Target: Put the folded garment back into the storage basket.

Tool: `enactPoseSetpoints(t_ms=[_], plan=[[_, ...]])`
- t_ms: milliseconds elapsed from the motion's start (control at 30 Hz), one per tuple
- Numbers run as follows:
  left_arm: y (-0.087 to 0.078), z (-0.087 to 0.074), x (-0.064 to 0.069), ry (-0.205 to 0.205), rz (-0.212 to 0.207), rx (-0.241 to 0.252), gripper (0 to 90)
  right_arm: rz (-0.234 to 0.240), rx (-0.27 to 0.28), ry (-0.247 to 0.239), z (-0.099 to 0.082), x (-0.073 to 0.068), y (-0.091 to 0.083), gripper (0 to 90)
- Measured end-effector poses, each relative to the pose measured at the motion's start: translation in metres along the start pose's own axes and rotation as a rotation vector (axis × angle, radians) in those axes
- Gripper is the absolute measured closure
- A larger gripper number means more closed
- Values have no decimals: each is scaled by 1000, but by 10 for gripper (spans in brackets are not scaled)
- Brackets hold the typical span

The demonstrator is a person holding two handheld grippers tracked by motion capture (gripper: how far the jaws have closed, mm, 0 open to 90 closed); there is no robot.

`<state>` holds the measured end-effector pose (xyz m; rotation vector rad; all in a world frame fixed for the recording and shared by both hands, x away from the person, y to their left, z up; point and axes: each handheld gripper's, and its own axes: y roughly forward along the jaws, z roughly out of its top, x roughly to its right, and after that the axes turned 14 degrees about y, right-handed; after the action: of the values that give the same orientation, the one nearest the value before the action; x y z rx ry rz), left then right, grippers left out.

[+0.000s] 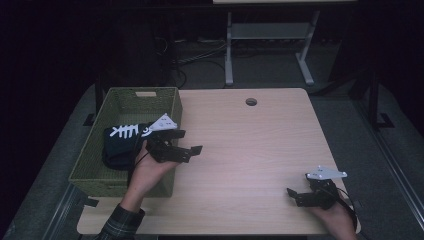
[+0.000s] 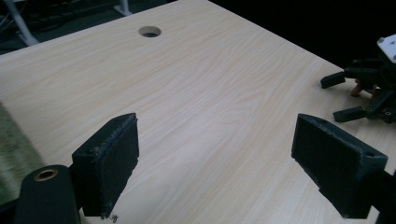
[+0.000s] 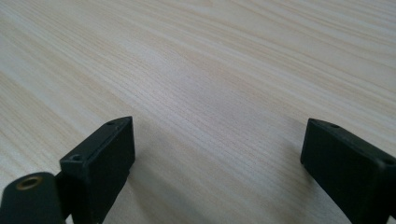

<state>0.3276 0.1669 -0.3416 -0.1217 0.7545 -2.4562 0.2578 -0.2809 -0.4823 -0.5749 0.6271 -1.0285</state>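
Observation:
A black cloth with a white fish-bone print (image 1: 122, 140) lies inside the green woven basket (image 1: 100, 115) at the table's left. My left gripper (image 1: 189, 141) hovers just right of the basket's rim, open, with nothing between its jaws; in the left gripper view (image 2: 215, 163) only bare wood lies between its wide-apart pads. My right gripper (image 1: 293, 196) rests near the front right edge, open and pointing left; in the right gripper view (image 3: 217, 163) the jaws stand far apart over bare wood. The right gripper (image 2: 369, 93) also appears far off in the left gripper view.
The light wooden table (image 1: 250, 150) has a round cable hole (image 1: 251, 102) near its far edge. Beyond it stands a grey table frame (image 1: 270, 45) on dark floor with cables.

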Motion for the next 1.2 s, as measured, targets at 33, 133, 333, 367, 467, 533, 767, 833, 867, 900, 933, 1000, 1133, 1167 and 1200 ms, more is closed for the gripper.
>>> enactPoseSetpoints(t_ms=[33,133,333,367,467,533,767,833,867,900,933,1000,1133,1167,1200], plan=[[3,0,3,1,0,3,145,0,0,0,0,0,0,96],[7,0,7,2,-2,17,145,0,0,0,0,0,0,96],[18,-2,18,11,-1,20,145,0,0,0,0,0,0,96],[20,-3,20,14,-3,17,145,0,0,0,0,0,0,96],[27,-4,26,28,-11,10,145,0,0,0,0,0,0,96],[32,-5,31,30,-19,2,145,0,0,0,0,0,0,96],[53,-16,47,43,-56,-27,145,1,0,0,0,0,0,96],[60,-20,51,47,-69,-43,145,1,-1,1,0,0,0,96],[63,-22,53,52,-70,-51,145,0,0,1,0,0,0,96],[66,-24,55,54,-73,-57,145,-1,0,0,0,0,0,96],[69,-26,57,55,-77,-62,145,-1,-1,0,0,0,0,96],[74,-30,60,57,-77,-68,145,-2,0,0,0,0,0,96],[81,-37,64,56,-85,-81,145,-1,0,0,0,0,0,96],[82,-38,65,61,-88,-88,145,-1,0,0,0,0,0,96],[84,-40,66,72,-90,-101,145,-1,0,0,0,0,0,96]])
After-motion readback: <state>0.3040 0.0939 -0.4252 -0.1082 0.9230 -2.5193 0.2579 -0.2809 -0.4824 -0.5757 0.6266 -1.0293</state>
